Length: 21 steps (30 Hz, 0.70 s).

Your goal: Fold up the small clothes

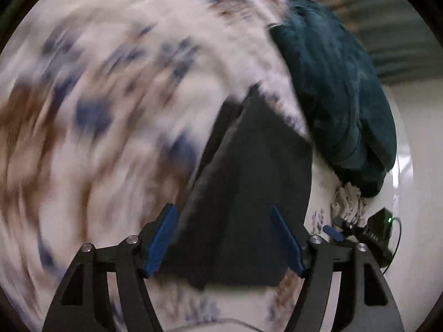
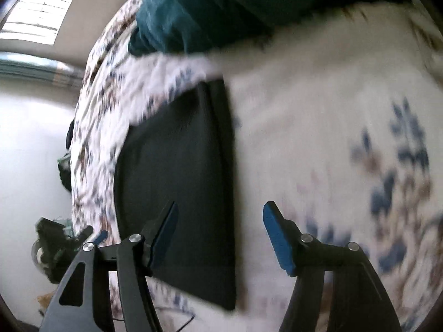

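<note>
A small black garment point(image 1: 243, 193) lies folded flat on a white bedspread with blue and brown flowers point(image 1: 97, 110). My left gripper point(image 1: 224, 227) is open above its near end, blue pads on either side, holding nothing. In the right wrist view the same black garment point(image 2: 180, 182) lies under my right gripper point(image 2: 218, 221), which is open and empty; its left pad is over the cloth, its right pad over the bedspread point(image 2: 318, 138). Both views are blurred by motion.
A dark teal blanket point(image 1: 340, 96) is heaped beyond the garment, also at the top of the right wrist view point(image 2: 193, 13). The other gripper point(image 1: 360, 229) shows at the bed edge. White floor and a window point(image 2: 41, 8) lie past the bed.
</note>
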{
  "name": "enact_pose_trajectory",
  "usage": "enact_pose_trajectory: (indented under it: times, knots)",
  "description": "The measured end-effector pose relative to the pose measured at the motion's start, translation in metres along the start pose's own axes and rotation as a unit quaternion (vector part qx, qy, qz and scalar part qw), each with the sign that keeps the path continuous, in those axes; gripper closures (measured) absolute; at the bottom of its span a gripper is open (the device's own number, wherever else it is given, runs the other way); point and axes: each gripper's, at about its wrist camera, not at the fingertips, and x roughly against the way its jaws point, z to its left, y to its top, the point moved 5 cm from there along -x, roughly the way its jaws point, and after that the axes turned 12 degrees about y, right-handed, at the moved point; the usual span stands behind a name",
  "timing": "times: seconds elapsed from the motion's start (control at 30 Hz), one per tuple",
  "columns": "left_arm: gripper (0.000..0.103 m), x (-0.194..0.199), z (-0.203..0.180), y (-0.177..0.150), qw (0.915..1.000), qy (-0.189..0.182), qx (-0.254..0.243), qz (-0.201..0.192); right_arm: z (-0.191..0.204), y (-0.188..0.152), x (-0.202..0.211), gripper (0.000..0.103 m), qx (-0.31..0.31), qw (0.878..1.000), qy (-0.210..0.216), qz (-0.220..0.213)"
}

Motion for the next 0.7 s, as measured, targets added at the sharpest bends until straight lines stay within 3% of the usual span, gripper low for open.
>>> enact_pose_trajectory:
  times: [0.13, 0.27, 0.4, 0.47, 0.53, 0.57, 0.6, 0.7]
  knots:
    - [0.035, -0.025, 0.011, -0.042, 0.9954, -0.029, 0.082, 0.041, -0.011, -0.031, -0.010, 0.029, -0.035, 0.999, 0.036, 0.021]
    - [0.035, -0.064, 0.002, -0.054, 0.9909, -0.048, 0.110, 0.062, -0.024, -0.016, -0.045, 0.029, -0.040, 0.997, 0.059, 0.022]
    - [0.037, -0.082, 0.000, -0.051, 0.9853, -0.038, 0.165, 0.025, -0.025, 0.019, -0.089, 0.029, -0.043, 0.993, 0.103, 0.031]
    - [0.037, -0.080, -0.001, -0.052, 0.9823, -0.038, 0.184, -0.003, -0.026, 0.035, -0.111, 0.029, -0.043, 0.993, 0.103, 0.040]
    - [0.055, -0.075, -0.004, -0.054, 0.9813, -0.028, 0.187, -0.032, -0.024, 0.043, -0.125, 0.029, -0.036, 0.993, 0.102, 0.050]
    - [0.060, -0.072, -0.005, -0.055, 0.9812, -0.025, 0.186, -0.047, -0.021, 0.046, -0.128, 0.037, -0.030, 0.993, 0.104, 0.045]
    - [0.065, -0.070, -0.006, -0.056, 0.9814, -0.022, 0.183, -0.055, -0.019, 0.047, -0.129, 0.055, -0.024, 0.993, 0.105, 0.044]
    - [0.071, -0.062, -0.008, -0.051, 0.9838, -0.017, 0.166, -0.065, -0.014, 0.044, -0.125, 0.076, -0.016, 0.994, 0.103, 0.035]
